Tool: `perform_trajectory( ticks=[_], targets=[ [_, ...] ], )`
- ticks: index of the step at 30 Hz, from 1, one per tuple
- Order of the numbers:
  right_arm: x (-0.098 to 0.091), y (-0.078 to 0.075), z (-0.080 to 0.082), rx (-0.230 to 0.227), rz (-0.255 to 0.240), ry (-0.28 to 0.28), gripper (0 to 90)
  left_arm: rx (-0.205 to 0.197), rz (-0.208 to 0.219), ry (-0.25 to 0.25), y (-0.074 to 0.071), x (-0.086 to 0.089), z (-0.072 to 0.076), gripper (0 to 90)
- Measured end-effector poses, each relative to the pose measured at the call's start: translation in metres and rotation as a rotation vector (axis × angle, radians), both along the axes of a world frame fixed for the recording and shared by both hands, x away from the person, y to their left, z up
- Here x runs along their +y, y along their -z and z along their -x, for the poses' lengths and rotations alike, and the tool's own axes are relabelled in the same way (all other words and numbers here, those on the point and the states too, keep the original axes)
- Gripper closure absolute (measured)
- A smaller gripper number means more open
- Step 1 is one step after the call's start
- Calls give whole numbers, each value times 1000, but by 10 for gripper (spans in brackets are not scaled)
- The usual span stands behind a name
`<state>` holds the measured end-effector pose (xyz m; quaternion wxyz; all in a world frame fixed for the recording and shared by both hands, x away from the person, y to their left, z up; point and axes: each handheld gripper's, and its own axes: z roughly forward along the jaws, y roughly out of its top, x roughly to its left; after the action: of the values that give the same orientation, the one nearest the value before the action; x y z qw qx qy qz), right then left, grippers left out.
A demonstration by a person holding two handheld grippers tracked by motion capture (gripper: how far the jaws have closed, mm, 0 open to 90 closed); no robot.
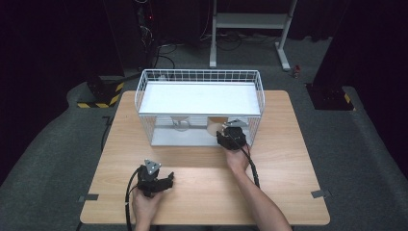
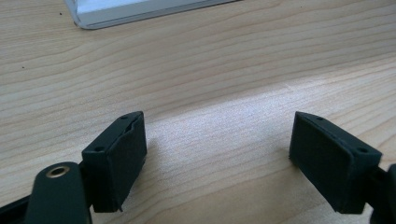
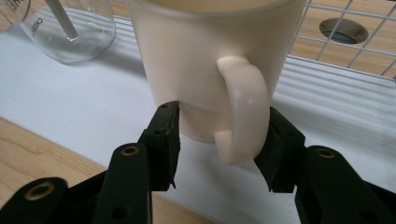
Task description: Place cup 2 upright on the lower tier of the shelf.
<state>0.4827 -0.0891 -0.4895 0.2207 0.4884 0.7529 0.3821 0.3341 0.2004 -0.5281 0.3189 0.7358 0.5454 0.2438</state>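
A cream mug stands upright on the white lower shelf of a wire rack. In the high view the mug sits under the rack's top shelf, at the right of the opening. My right gripper reaches in from the front, at the rack's right front. It is shut on the mug, with the handle between the jaws and the far pad against it. My left gripper rests low over the table, open, with nothing between its pads.
A clear glass beaker with a rod in it stands on the same shelf, beside the mug; it shows under the top shelf. The rack's wire wall closes the side past the handle. The wooden table stretches in front.
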Motion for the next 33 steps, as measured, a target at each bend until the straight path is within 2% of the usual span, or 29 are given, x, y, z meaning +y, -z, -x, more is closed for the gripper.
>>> perform_trajectory(
  ticks=[6, 9, 12, 19, 23, 25, 33],
  targets=[
    [-1, 3, -5, -16, 3, 1, 545, 0, 0, 1, 0, 0, 0, 191],
    [-1, 3, -6, -4, -8, 19, 547, 0, 0, 1, 0, 0, 0, 191],
    [0, 1, -9, -15, 1, 8, 547, 0, 0, 1, 0, 0, 0, 191],
    [3, -1, -13, -17, 7, 21, 548, -2, 0, 0, 0, 0, 0, 191],
    [1, 2, -16, -21, 21, 18, 547, -1, 0, 2, 0, 0, 0, 192],
    [1, 2, -16, -1, 8, 35, 547, -2, 0, 2, 0, 0, 0, 192],
    [-4, 3, -19, -14, 14, 36, 540, -2, 1, 2, 0, 0, 0, 192]
  ],
)
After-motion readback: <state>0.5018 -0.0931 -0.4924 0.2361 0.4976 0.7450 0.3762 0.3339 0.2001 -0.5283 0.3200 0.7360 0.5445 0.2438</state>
